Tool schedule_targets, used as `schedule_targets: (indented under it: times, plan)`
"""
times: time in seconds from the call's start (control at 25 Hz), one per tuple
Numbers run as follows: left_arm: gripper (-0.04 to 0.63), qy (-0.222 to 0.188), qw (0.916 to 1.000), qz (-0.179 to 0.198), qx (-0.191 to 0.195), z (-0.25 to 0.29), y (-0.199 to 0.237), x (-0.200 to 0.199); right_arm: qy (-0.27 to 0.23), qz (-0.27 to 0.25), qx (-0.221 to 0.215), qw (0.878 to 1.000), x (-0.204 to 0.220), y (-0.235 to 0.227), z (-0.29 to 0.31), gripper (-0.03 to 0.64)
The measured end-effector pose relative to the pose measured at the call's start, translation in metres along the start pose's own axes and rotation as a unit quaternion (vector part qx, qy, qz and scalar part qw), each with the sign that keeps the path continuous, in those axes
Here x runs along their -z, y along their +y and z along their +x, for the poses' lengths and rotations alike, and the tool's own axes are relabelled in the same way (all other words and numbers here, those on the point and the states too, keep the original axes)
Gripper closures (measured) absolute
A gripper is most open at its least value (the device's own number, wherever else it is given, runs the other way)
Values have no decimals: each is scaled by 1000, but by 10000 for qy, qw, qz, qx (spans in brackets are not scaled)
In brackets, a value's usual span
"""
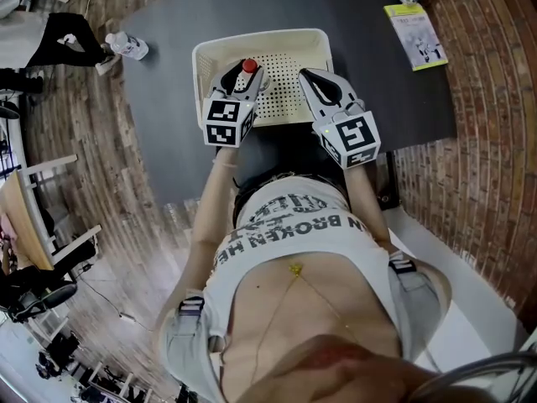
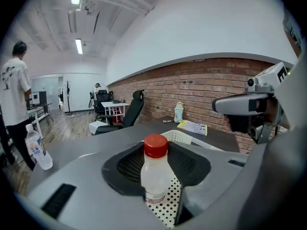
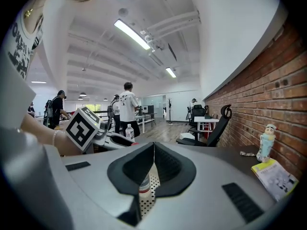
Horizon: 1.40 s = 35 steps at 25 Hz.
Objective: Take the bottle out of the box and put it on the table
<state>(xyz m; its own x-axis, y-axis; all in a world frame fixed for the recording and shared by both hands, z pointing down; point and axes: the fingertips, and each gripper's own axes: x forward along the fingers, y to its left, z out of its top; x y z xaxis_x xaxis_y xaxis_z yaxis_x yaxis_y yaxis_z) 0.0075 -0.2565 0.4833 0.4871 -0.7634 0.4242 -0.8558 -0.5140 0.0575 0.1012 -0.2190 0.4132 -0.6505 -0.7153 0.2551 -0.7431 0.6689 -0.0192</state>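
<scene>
Inside the cream perforated box, a little toward ten o'clock from its middle, the clear bottle with a red cap stands upright on the dotted floor. Around it sits the left gripper, coming in from six o'clock. Its jaws are spread wide with the bottle between them. The left jaw lies against the bottle's side in the left gripper view, while a strip of box floor shows between the bottle and the right jaw, so nothing is clamped. At three o'clock from the bottle, the right gripper hovers over the box with its jaws pressed together and empty. Its own view catches the bottle through the narrow slit below the tips. The box rests on a dark table. A second water bottle stands on the table at ten o'clock from the box. A yellow booklet lies at two o'clock, near the brick wall.
</scene>
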Motion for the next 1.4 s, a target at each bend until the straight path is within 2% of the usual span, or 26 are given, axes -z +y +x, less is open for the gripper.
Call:
schedule_targets:
  times: [0.32,0.8,1.4]
  plan:
    - [440,-106,9998,50,-135,-27,-1,-32,-75,-47,37,10000,-1,-9,-19,607]
    - [440,-404,9986,312,-129,-84,-15,-107,-164,18,-46,9999,-3,-13,-38,607]
    - [442,-662,9965,291,-411,-108,-39,-121,-190,-118,-267,9994,0,-16,-65,607]
